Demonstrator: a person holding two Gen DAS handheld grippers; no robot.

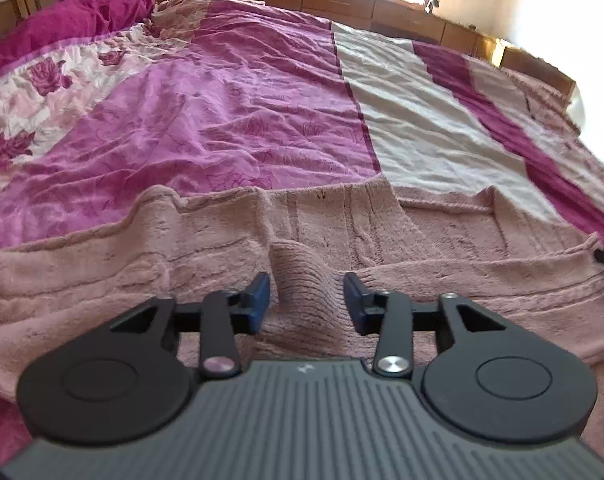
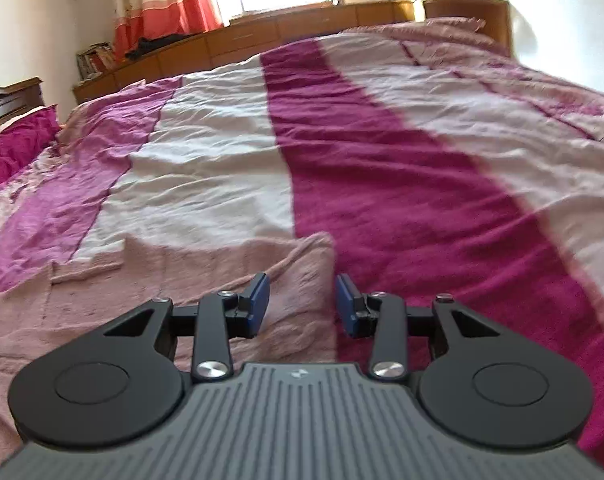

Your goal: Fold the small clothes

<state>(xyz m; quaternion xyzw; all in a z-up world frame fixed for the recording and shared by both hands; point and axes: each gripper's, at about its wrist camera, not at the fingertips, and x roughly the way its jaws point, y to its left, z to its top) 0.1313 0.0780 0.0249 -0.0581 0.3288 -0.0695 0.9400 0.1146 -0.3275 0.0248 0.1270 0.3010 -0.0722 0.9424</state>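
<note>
A: Start at the left. Where's the garment?
B: The pink knit sweater (image 1: pixel 302 248) lies spread on the bedspread (image 1: pixel 221 128), straight ahead of the left gripper (image 1: pixel 306 300). Its jaws stand apart, a raised ribbed fold between the blue pads, not clamped.

A: And the right?
B: The right gripper (image 2: pixel 303 304) is spread too, straddling the sweater's right edge; magenta stripe under its right finger.

A: Any writing?
B: Only a small pale logo on each grey body, unreadable.

One pink sweater (image 1: pixel 205 248), one bedspread (image 1: pixel 229 120)
</note>
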